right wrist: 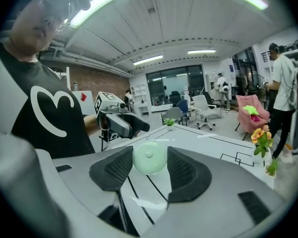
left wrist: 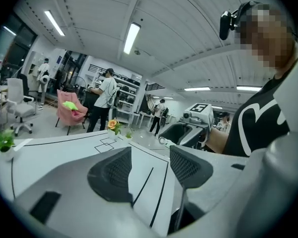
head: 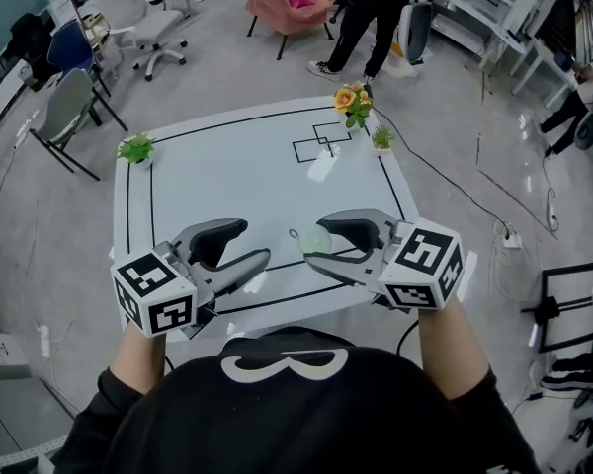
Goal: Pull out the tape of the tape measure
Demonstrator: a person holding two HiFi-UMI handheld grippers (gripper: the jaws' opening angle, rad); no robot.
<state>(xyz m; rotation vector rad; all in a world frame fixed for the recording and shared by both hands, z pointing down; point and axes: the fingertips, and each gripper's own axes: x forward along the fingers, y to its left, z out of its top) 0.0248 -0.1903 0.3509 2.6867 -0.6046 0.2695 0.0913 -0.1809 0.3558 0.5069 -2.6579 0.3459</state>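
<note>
Closest in the head view is the person's black top (head: pixel 287 403). Beyond it, the right tool (head: pixel 316 244) clamps the pale green tape measure (head: pixel 313 237) over the near edge of the table (head: pixel 227 156). The left tool (head: pixel 254 243) gapes empty at its 9 o'clock, just apart.

Left gripper view: jaws wide, nothing between them.

Right gripper view: the case sits pinched between both pads (right wrist: pixel 120 168).

I'd say the tape isn't drawn yet; the left tool must next nip its end and pull away.
</note>
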